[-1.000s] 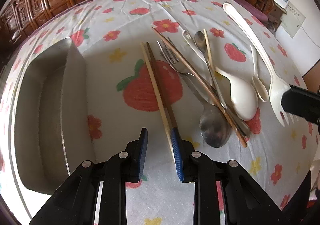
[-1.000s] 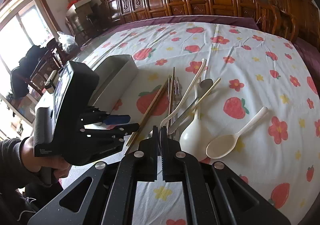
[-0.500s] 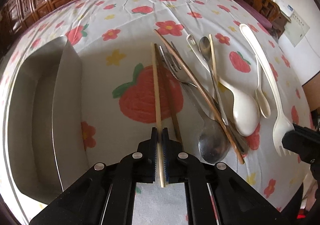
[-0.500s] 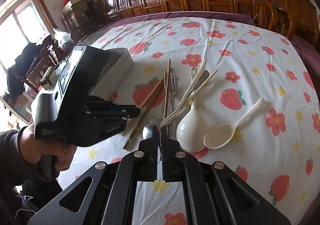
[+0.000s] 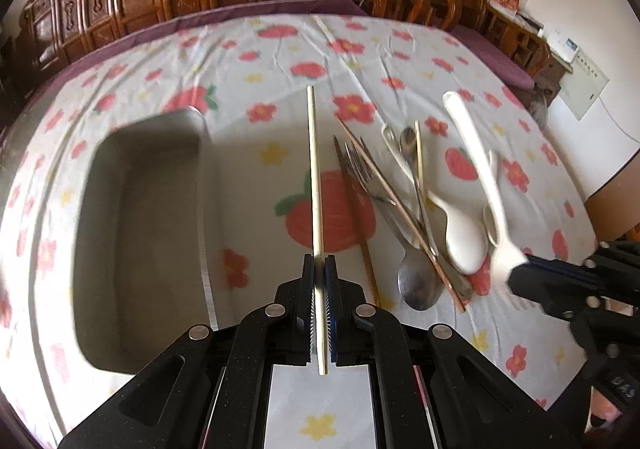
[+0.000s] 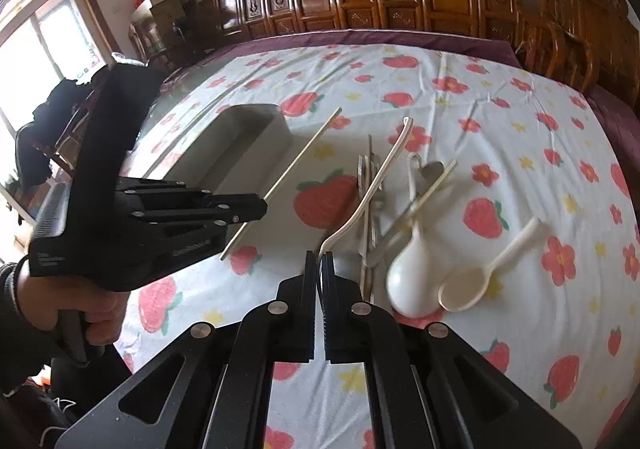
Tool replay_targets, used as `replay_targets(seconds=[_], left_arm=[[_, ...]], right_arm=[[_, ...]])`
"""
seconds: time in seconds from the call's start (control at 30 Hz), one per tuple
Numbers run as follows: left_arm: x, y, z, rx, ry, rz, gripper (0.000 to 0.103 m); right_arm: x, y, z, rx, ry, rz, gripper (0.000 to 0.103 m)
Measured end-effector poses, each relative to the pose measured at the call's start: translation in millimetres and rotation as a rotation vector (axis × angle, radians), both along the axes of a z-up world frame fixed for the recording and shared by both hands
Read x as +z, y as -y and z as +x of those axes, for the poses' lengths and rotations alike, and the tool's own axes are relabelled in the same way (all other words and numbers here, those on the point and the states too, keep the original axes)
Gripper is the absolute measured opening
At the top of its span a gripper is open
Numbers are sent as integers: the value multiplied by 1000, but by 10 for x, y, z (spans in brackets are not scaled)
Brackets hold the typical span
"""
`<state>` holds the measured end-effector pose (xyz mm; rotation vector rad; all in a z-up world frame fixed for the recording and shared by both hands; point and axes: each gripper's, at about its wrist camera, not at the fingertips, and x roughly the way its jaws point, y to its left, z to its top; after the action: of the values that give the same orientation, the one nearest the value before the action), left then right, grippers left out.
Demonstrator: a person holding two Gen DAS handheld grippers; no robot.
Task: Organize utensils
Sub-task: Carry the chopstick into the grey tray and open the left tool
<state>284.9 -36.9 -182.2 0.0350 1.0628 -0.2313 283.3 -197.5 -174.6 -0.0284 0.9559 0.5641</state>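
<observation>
Left claw (image 5: pixel 319 269): squeezed tight on one pale chopstick (image 5: pixel 314 177). The stick is off the cloth and points away from the claw.
Right claw (image 6: pixel 319 263): pinched on the prong end of a white plastic fork (image 6: pixel 376 185). The long handle sticks out in front.
Brown chopstick (image 5: pixel 354 209): lies on the cloth, just right of the pale one.
Utensil pile: a metal fork (image 5: pixel 366 177), a big metal spoon (image 5: pixel 418 281), a thin brown chopstick (image 5: pixel 400 205) and another pale stick (image 5: pixel 419 165) lie crossed over each other.
White spoons: a big soup spoon (image 6: pixel 410 281) and a smaller spoon (image 6: pixel 492 269) lie side by side.
Gray tray (image 5: pixel 120 233): sits left of the pile.
Tablecloth (image 6: pixel 500 121): white with strawberries and flowers.
Hand (image 6: pixel 76 301): holds the left claw's handle.
</observation>
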Motion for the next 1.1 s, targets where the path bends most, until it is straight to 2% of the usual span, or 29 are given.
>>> replay_targets(seconds=[0.33, 0.5, 1.1], left_arm=[[354, -338, -111, 23, 60, -21, 4], [414, -534, -137, 41, 72, -27, 4], [90, -1082, -23, 92, -17, -31, 4]], right_arm=[[184, -353, -7, 42, 27, 1, 4], [245, -543, 7, 65, 35, -3, 4], [234, -1119, 120, 129, 30, -9, 4]])
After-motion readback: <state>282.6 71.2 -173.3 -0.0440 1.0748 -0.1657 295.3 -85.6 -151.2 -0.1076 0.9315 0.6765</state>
